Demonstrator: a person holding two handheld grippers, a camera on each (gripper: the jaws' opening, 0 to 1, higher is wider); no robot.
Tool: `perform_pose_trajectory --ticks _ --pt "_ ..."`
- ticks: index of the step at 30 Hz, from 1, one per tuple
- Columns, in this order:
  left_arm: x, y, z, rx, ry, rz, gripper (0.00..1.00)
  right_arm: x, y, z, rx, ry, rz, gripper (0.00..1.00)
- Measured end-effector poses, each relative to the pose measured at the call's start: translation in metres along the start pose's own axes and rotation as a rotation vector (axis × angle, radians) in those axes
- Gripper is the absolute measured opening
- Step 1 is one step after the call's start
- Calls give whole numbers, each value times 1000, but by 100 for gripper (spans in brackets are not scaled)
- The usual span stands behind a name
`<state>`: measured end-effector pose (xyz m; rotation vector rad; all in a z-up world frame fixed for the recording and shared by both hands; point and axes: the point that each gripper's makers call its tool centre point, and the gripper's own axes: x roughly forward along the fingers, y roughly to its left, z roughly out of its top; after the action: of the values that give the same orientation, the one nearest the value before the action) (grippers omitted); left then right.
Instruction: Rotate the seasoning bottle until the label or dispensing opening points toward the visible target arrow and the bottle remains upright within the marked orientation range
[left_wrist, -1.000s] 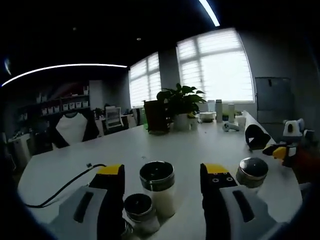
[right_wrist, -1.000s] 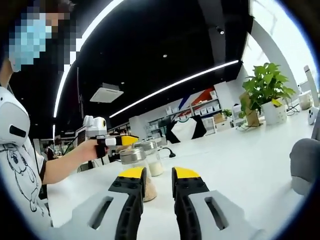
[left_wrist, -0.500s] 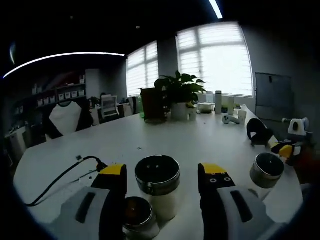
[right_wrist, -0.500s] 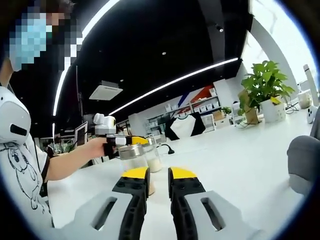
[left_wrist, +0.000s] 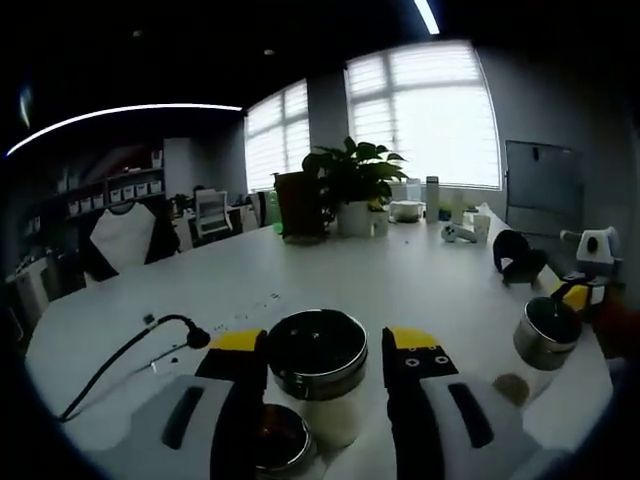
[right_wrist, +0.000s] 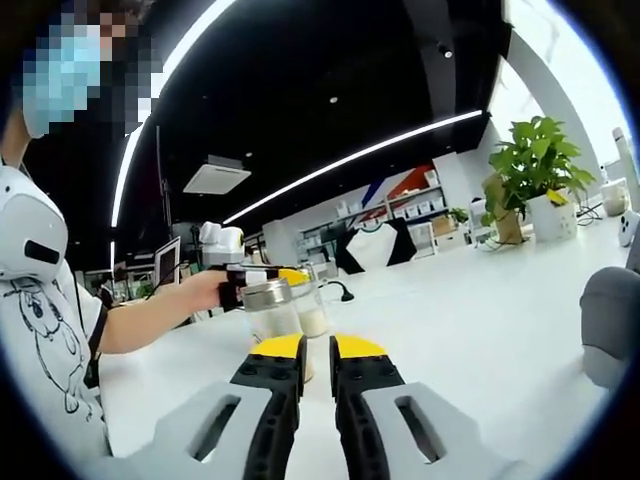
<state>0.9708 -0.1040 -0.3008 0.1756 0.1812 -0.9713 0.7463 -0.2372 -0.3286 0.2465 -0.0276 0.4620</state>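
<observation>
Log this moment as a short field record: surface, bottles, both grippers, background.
surface: white tabletop
bottle between left jaws: glass seasoning bottle with a steel lid and pale contents, upright
other bottles: a second steel-lidded bottle lower down by the left jaw; a third steel-lidded bottle off to the right
left gripper: jaws open around the pale bottle, contact unclear
right gripper: jaws nearly closed, nothing between them
target arrow: cannot be made out
background: green potted plant, black cable
</observation>
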Motion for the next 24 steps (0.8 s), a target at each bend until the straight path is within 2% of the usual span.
perform_pose_trajectory --ticks 3,8,14,24 --pt "1 2 1 18 -2 5 43 0 0 -1 0 1 0 7" --pt "2 2 1 11 -3 -3 42 -1 -1 -3 3 4 -4 6" --pt "2 3 3 10 -22 -41 42 -3 -4 -2 6 2 -12 6" --pt "5 0 4 6 -47 -25 41 -5 -2 -3 5 4 -15 6"
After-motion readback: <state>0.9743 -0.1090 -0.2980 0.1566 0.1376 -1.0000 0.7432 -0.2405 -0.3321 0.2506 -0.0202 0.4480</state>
